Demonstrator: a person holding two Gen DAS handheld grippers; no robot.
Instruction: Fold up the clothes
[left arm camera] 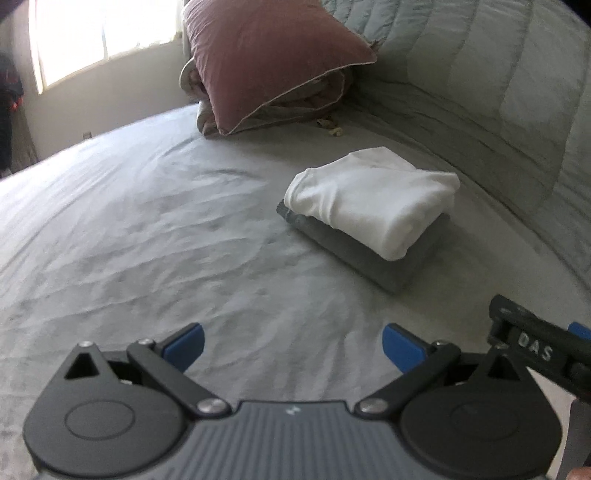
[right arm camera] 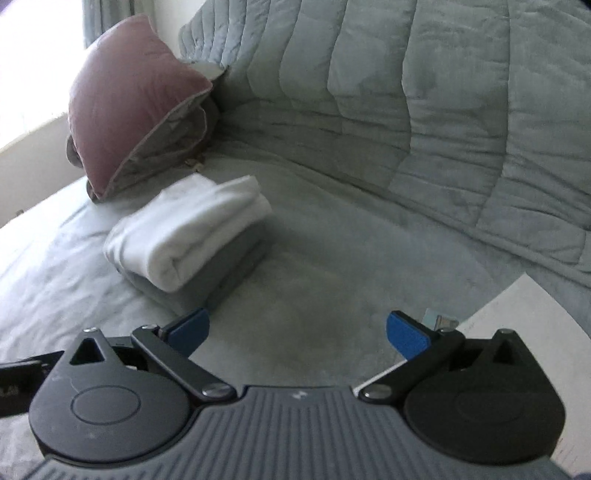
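Now, from the left: the left hand-held gripper [left arm camera: 293,349] hangs wide and empty over bare bed [left arm camera: 140,236] sheet. The folded white garment [left arm camera: 373,201] sits atop a folded grey garment [left arm camera: 402,271], far and to its right, long axis running near-right to far-left. The right hand-held gripper [right arm camera: 297,332], also wide and empty, looks nearer the stack, which lies just far-left of it.

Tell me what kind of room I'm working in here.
Most likely a bedroom: a bed sheet spread wide, a quilted comforter pushed back, a pink pillow by a window. A folded white garment sits on a grey one.
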